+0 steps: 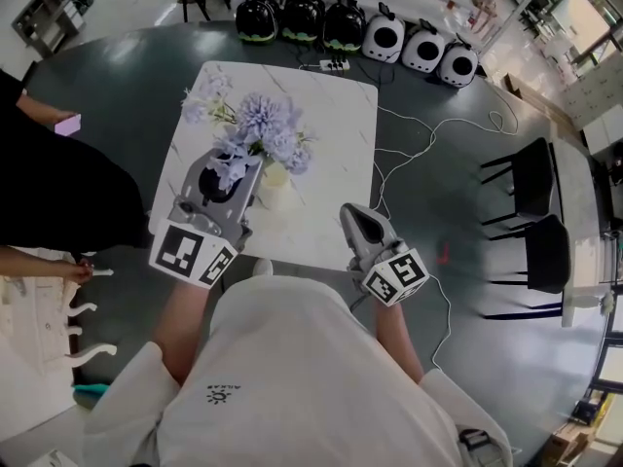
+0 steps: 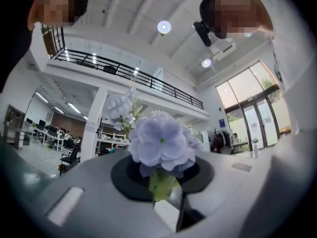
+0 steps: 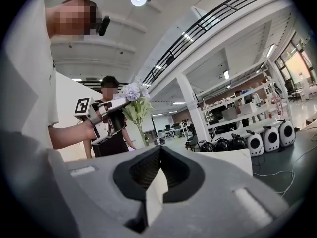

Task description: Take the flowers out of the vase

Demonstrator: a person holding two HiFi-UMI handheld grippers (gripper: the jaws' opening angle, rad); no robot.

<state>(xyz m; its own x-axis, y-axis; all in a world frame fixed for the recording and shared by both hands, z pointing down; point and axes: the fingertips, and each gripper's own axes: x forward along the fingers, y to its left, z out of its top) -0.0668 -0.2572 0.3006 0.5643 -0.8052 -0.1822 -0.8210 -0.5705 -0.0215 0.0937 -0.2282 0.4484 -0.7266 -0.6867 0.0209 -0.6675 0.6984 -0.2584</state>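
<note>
You're lifting the flowers [image 1: 263,129] from the vase [image 1: 275,185], left gripper [image 1: 237,171] clamping the stems (right gripper [image 1: 358,224] closed, empty); next, clear the rim.

White marble table [image 1: 336,144]; power strip [image 1: 334,64] just beyond far edge; black chairs [image 1: 532,178] right.

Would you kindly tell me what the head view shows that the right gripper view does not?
Only the head view: the cream vase and two black chairs. Only the right gripper view: the right gripper with its jaws together, nothing between them, plus a balcony railing. Both: the left gripper shut on the flowers, and the round devices on the floor.
</note>
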